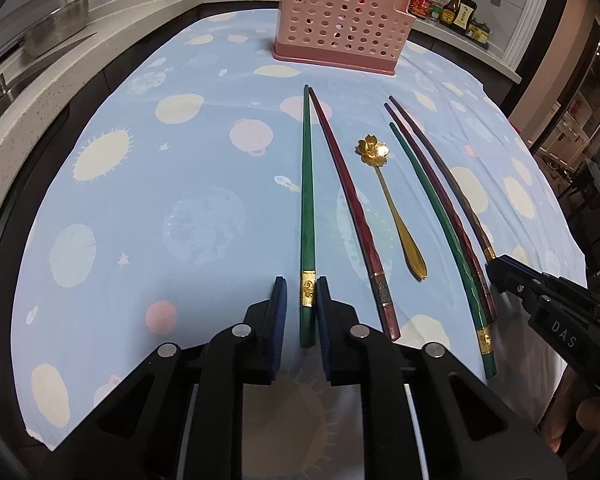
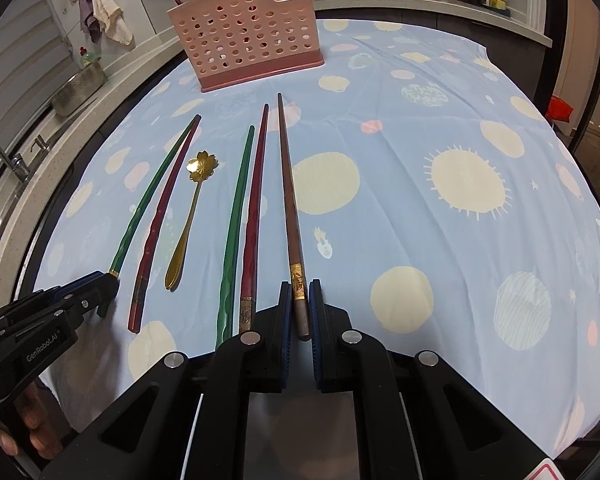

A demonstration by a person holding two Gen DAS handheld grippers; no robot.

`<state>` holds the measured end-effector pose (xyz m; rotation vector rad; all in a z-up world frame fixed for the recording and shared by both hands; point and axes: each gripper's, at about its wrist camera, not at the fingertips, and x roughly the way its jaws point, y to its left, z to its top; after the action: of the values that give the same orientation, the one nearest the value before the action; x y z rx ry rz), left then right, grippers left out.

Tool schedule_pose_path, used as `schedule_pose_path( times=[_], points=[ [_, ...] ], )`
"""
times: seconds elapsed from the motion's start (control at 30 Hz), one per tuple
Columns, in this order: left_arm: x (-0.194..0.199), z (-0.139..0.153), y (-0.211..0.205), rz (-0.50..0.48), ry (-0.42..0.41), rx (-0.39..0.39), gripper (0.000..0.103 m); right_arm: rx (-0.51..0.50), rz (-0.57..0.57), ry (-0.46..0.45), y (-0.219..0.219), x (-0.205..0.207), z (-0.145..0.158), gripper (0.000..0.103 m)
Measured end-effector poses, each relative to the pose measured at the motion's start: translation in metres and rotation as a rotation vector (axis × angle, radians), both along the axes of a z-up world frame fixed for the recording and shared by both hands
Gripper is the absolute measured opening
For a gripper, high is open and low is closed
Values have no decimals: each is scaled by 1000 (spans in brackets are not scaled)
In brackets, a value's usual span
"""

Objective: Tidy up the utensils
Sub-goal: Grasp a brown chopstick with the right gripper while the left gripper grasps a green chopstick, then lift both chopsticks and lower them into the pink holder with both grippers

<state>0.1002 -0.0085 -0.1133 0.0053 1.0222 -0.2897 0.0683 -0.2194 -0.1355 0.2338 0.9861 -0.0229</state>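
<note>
A green chopstick [image 1: 307, 184] lies on the blue patterned cloth, its gold-banded end between the pads of my left gripper [image 1: 302, 282]. The jaws stand narrowly around it, and a thin strip of cloth shows by the left pad. My right gripper [image 2: 300, 284] is shut on the gold-banded end of a brown chopstick [image 2: 288, 184]. Between them lie two red chopsticks [image 2: 256, 200] [image 2: 168, 200], another green one [image 2: 238, 200] and a gold flower-headed spoon [image 2: 188, 216]. A pink perforated holder [image 2: 244, 36] stands at the far end with utensils in it.
The cloth [image 1: 160, 200] covers the whole table. A counter with a faucet and a metal colander [image 1: 56, 24] runs along the left. Sauce bottles [image 1: 448, 8] stand at the back right. A hand [image 2: 32, 420] grips the left tool.
</note>
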Motion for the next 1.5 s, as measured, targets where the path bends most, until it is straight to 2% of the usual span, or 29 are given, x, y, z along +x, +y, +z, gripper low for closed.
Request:
schedule_pose_path(
  times=[0.07,0.33,0.57,0.8,1.07,1.33,1.5],
  points=[
    [0,0,2,5,1,-3,8,2,1,0,0,0,0,8],
    [-3,5,7,13,6,-20,7,12,-3,-12,-1,-11,6,8],
    [-6,23,12,23,-29,-30,7,30,-10,-49,-5,-21,26,7],
    [-2,57,23,48,-93,-65,7,53,-30,-126,-13,-27,64,7],
    [8,110,36,88,-210,-113,7,67,-59,-250,-31,-23,119,7],
    [30,159,41,113,-319,-139,7,60,-84,-356,-48,-9,165,7],
    [50,186,42,117,-358,-172,7,69,-88,-401,-55,5,186,7]
  ],
)
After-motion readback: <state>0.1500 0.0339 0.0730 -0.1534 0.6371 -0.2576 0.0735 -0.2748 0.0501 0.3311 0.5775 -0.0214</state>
